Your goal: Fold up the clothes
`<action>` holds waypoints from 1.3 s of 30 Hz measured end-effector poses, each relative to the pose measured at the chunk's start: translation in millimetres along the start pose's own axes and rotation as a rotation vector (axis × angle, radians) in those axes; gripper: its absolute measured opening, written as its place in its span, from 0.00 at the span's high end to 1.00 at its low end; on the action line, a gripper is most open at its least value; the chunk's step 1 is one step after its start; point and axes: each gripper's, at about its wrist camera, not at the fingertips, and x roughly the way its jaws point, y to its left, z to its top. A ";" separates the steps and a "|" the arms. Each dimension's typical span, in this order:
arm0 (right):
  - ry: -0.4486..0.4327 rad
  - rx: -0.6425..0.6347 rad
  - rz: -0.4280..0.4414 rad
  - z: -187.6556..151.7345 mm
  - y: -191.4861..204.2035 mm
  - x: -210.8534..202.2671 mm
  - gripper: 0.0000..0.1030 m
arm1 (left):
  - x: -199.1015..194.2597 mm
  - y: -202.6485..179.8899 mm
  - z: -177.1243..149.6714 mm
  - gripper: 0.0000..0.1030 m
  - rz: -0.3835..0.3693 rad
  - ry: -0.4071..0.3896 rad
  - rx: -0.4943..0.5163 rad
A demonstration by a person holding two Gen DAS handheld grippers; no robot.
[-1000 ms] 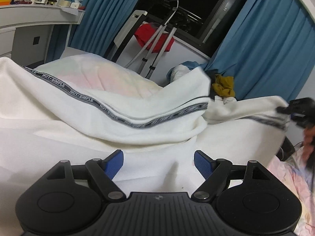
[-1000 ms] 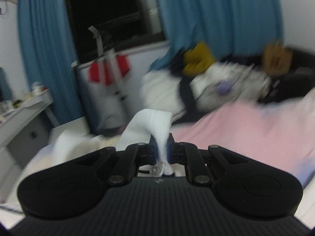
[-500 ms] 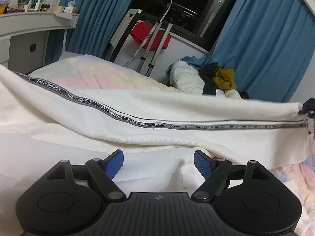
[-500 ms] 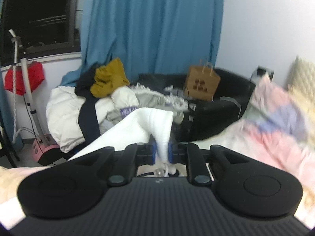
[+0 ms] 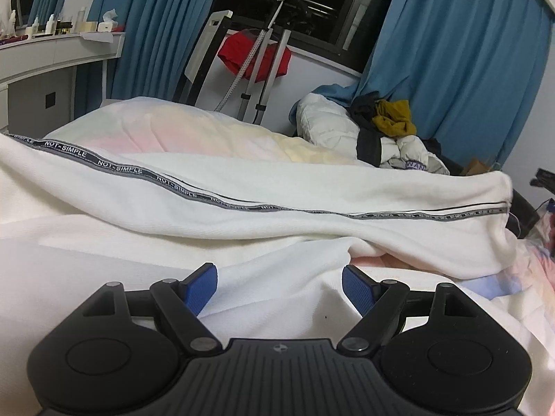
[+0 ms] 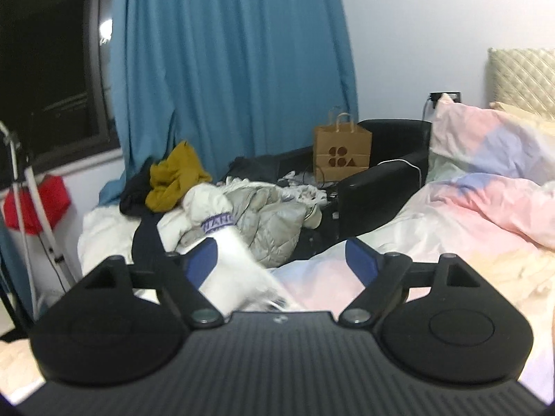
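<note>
The white garment (image 5: 242,187) lies spread across the bed (image 5: 194,128), its long sleeve or leg stretched sideways with a grey printed tape (image 5: 114,168) running along it. The left claw (image 5: 279,286) hovers low over the near part of this garment, its blue pads (image 5: 199,287) wide apart and gripping nothing; white cloth lies between and beneath them. The right claw (image 6: 279,263) is also spread apart, and a blurred end of the white garment (image 6: 239,277) sits between its pads, against the left one, not clamped. Beyond the garment's far end, a heap of clothes (image 6: 222,208) rests below the blue curtain (image 6: 225,69), with a brown paper bag (image 6: 341,150) just beside the heap. A pastel pillow (image 6: 485,138) lies at the bed's head.
</note>
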 end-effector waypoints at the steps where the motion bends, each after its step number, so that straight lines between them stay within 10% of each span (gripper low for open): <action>1: 0.008 0.015 0.000 -2.4 -8.3 -4.7 0.20 | -0.2 0.7 -0.7 0.22 -0.004 0.004 -0.007; 12: 0.462 0.399 0.147 -111.4 -91.7 12.8 0.19 | -0.5 3.2 -2.7 0.21 0.011 0.019 -0.042; 15: 0.420 0.393 0.190 -118.7 -75.6 25.0 0.27 | 2.7 2.7 -2.8 0.21 0.014 0.015 -0.038; 20: 0.395 0.266 0.105 -109.5 -38.9 32.6 0.92 | 8.5 3.1 -0.2 0.21 0.001 0.015 -0.051; 29: 0.155 0.289 0.143 -69.6 -71.6 -47.7 0.94 | -8.1 3.5 4.1 0.21 -0.065 0.010 -0.092; 39: 0.176 0.326 0.164 -56.1 -84.3 -82.6 0.95 | -13.9 23.1 14.8 0.21 -0.160 0.008 -0.194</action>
